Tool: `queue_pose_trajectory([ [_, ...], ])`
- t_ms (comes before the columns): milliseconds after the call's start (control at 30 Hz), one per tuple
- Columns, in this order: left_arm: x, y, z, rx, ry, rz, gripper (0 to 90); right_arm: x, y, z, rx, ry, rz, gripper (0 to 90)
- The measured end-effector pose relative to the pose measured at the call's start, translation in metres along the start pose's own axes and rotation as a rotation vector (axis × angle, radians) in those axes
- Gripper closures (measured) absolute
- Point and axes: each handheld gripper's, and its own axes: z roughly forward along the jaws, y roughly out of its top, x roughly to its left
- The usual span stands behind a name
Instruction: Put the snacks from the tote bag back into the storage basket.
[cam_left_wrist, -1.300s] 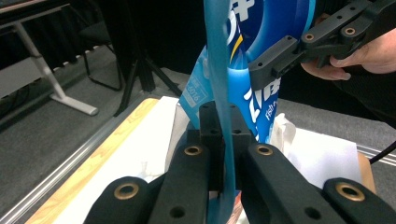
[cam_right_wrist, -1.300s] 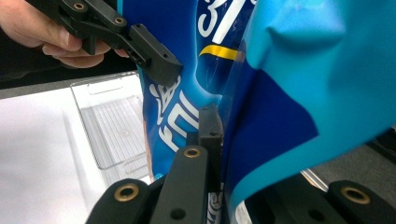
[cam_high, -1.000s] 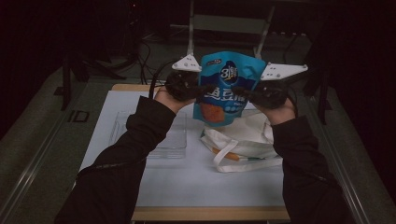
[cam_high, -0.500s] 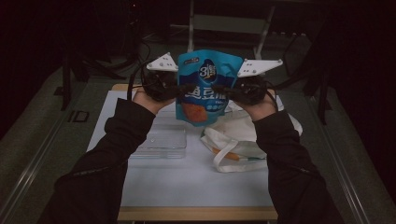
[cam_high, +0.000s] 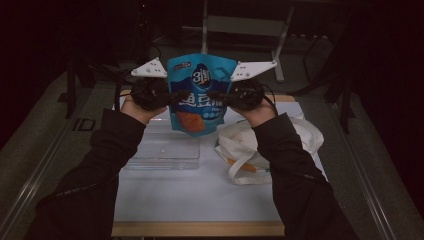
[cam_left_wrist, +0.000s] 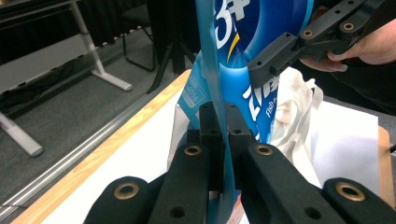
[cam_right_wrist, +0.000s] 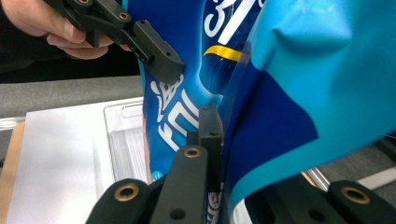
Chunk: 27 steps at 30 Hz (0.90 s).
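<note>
Blue snack bag (cam_high: 201, 95) upright, pinched between left tool (cam_high: 176, 96), right tool (cam_high: 216, 95)

A clear plastic tray (cam_high: 162, 152) lies on the white table top (cam_high: 200, 195), below the left fingers. A crumpled white cloth bag (cam_high: 250, 145) with looped handles sits beside it, below the right fingers.

Blue snack bag (cam_high: 201, 95): big white "3", Chinese chars unclear; "Fish" by edge, left gripper view.

Blue snack pouch (cam_left_wrist: 233, 56) edge pinched between left gripper (cam_left_wrist: 223, 135) jaws, over white tabletop (cam_left_wrist: 140, 172).
</note>
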Motion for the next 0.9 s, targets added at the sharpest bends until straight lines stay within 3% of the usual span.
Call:
queue_pose_trajectory([
  [533,0.019,-0.023,-0.03,0.014,0.006,-0.015,90.0,0.013,0.012,0.041,0.001,0.051,-0.015,88.5],
  [900,0.038,-0.045,-0.045,0.009,-0.056,-0.017,90.0,0.023,0.013,0.061,0.006,0.087,-0.028,88.4],
])
